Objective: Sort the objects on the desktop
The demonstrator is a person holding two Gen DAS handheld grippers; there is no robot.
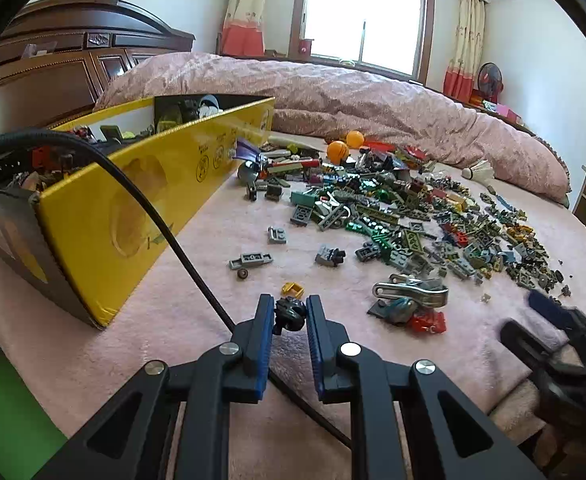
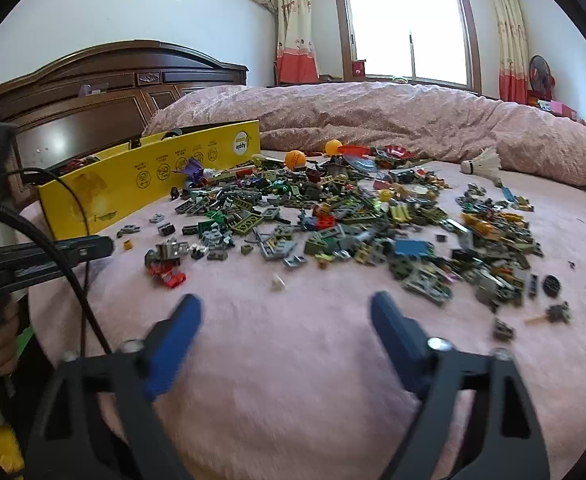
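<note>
- Nearest, the left gripper (image 1: 290,312) has its blue pads pinching a small dark toy piece (image 1: 290,313), knobbly and black-grey, held just above the pink bedspread (image 1: 197,320).
- The right gripper (image 2: 285,312) hangs over bare bedspread with its jaws spread wide and nothing between them; its blue fingers (image 2: 175,336) are blurred.
- A black cable (image 1: 161,216) runs from the left edge past the left gripper's near side.
- Just beyond the pinched piece lies a small yellow clip-like brick (image 1: 293,289), apart from the rest.
- To the right of that sit a metal clamp-shaped part (image 1: 411,290) and, touching it on the near side, a red brick (image 1: 429,322).
- A grey flat plate (image 1: 251,260) and a small brown round piece (image 1: 243,274) lie near each other, well clear of the main heap.
- Further on, a broad heap of building bricks (image 2: 353,224), mostly grey, green and yellow, spreads across the middle of the bed.
- A long yellow cardboard box (image 1: 133,200) stands open-topped on the left, already holding assorted pieces.
- Behind the heap rest two orange balls (image 2: 295,159), near each other, and a white shuttlecock (image 2: 483,164) off to the right.
- Farthest back, a rumpled pink quilt (image 2: 373,120) lies before the dark wooden headboard (image 2: 105,84) and the window (image 2: 407,28).
</note>
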